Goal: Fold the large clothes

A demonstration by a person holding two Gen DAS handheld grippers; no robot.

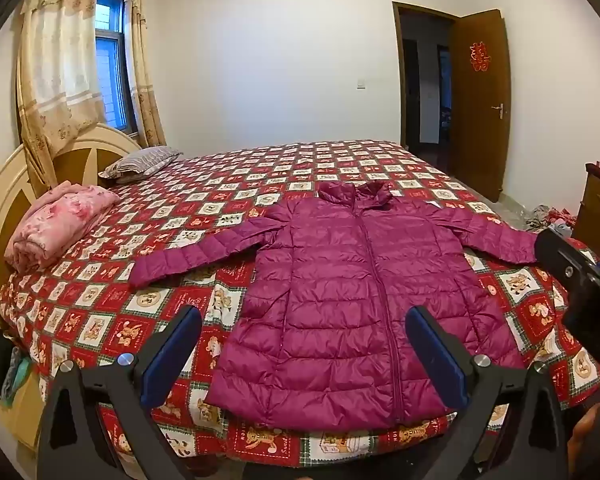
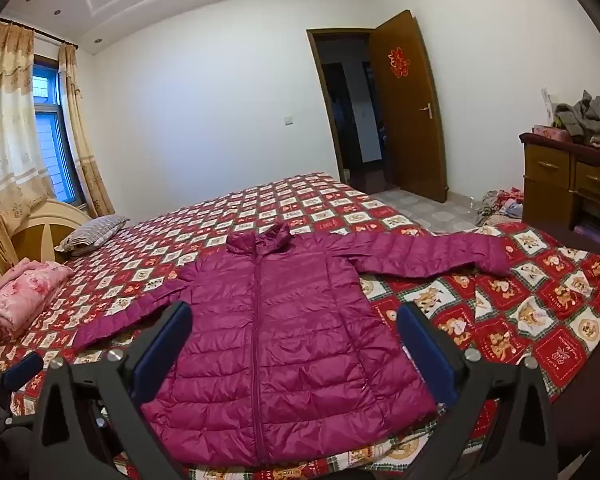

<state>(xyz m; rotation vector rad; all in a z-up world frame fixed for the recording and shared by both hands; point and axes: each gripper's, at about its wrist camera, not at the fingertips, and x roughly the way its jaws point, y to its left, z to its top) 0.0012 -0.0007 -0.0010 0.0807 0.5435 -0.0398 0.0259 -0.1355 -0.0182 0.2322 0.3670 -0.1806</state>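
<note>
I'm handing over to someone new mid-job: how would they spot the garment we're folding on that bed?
Start from the big bed with the red checked bear-print cover. On its near half, a magenta quilted puffer jacket lies flat, zipped, with both sleeves spread out sideways. The rolled pink floral blanket and striped pillow sit by the headboard; only the jacket is shiny, purple-red and laid open.

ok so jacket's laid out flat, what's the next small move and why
Probably bring the left tool down to the cuff of the sleeve spread toward the pillows, ready to fold it across the chest. The purple jacket lies flat and zipped on the bed with both sleeves out, and both tools, the right tool too, hover open above the hem holding nothing.
</note>
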